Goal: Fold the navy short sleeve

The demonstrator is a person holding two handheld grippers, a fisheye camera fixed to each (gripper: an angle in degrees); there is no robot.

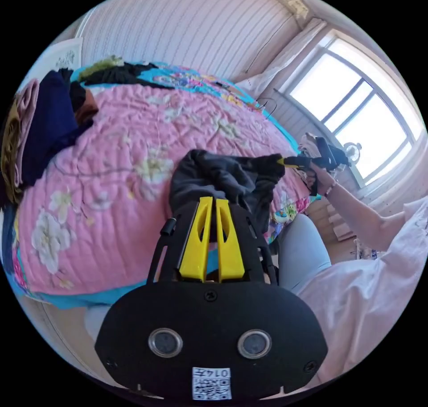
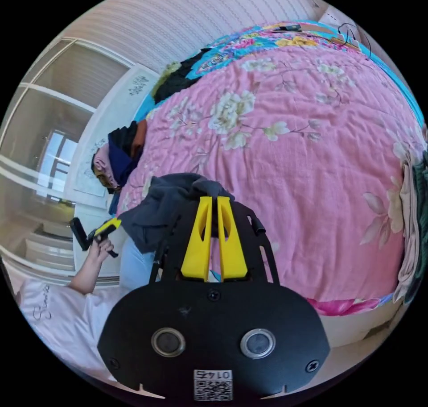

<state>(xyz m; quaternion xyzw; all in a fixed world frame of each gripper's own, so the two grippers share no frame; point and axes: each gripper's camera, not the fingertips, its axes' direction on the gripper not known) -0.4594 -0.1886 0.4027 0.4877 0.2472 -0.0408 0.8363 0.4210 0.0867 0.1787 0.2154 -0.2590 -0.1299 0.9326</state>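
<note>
Pink flowery quilt (image 1: pixel 133 126) on a bed, with a bright window (image 1: pixel 356 108) past the quilt's far side. Pile of dark clothes (image 1: pixel 44 121) at one end of the quilt.

Navy short sleeve (image 1: pixel 223 179) up off the quilt, just over its near edge, close to the person's knees. Bunched and droopy, not flat yet. Stretches long-ways along the near edge of the quilt, from one gripper to the other.

Left gripper (image 1: pixel 211 199) at one end of the shirt, over the quilt's near edge. Yellow jaws almost together, with a fold of dark cloth pinched at the tips. Looks like a good grip.

Right gripper (image 2: pixel 213 199) at the other end, also over the near edge, held in a hand (image 1: pixel 317 175). Jaws narrow too, closed on dark cloth at the tips.

So: one end of the shirt right at each pair of jaws, and the saggy middle between them. Neither gripper nearer than the other, both already on it.

Probably next: pull apart a little to get the sag out, then swing forward and lay the shirt flat on the open pink middle of the quilt. Plenty of room there, well away from the pile. Could slip if the pinch is only on a thin edge.
</note>
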